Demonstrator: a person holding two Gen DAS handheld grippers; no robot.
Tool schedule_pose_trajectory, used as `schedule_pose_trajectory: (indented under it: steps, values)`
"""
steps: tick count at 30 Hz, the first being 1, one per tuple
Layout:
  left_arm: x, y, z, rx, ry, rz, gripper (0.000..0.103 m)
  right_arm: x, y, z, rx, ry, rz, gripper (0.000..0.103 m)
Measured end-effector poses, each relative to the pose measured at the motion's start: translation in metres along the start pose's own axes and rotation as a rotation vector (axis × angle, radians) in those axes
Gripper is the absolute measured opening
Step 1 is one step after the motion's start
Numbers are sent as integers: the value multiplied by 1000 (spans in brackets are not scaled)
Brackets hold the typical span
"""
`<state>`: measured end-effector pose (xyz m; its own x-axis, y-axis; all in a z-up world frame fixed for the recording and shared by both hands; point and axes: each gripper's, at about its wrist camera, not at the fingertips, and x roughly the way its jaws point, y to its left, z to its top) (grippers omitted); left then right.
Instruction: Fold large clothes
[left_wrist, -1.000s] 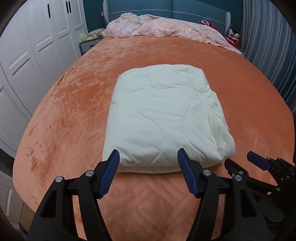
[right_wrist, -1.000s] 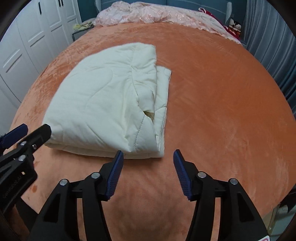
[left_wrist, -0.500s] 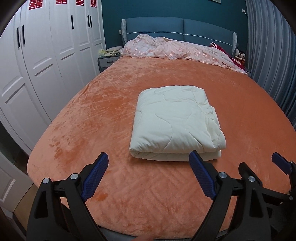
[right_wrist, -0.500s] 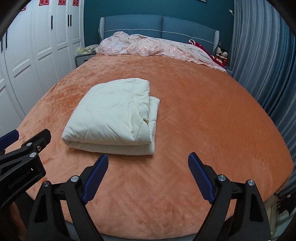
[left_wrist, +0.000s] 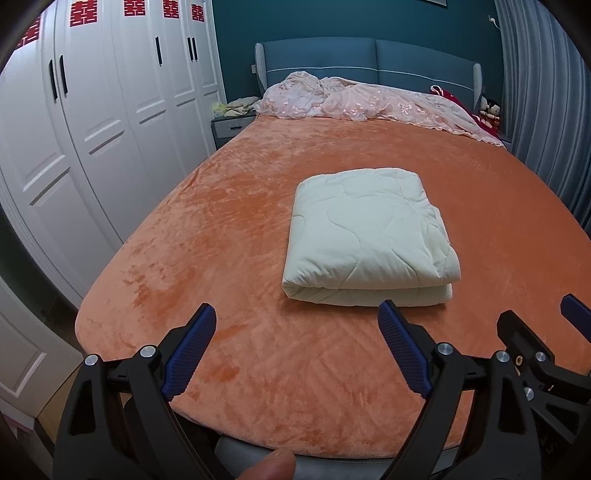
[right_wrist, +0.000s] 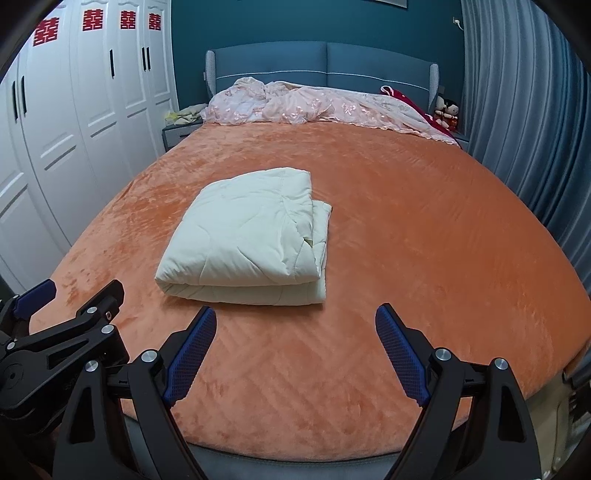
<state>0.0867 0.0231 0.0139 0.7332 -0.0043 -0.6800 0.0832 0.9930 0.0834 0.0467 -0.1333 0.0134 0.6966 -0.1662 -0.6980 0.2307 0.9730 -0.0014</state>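
A cream quilted comforter (left_wrist: 365, 236) lies folded into a thick rectangle on the orange bed cover (left_wrist: 229, 236); it also shows in the right wrist view (right_wrist: 247, 240). My left gripper (left_wrist: 297, 350) is open and empty, held back near the foot of the bed, well short of the comforter. My right gripper (right_wrist: 295, 352) is open and empty too, also back at the foot edge. Each gripper shows at the edge of the other's view.
A pink lace bedspread (left_wrist: 362, 103) is bunched at the blue headboard (left_wrist: 369, 62). White wardrobes (left_wrist: 92, 122) stand close along the left side. Grey-blue curtains (right_wrist: 528, 110) hang on the right. A nightstand (left_wrist: 231, 127) sits by the headboard.
Both grippers have pulled back and up from the comforter's near edge to the foot of the bed. Their jaws have opened wider. The comforter has stayed in place.
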Motion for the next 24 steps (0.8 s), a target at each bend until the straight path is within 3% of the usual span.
schedule_pose_trajectory:
  steps: [24]
  values:
    - [-8,1,-3,-5,3,6,86,-16,-5,-8,10,-2,-12,86]
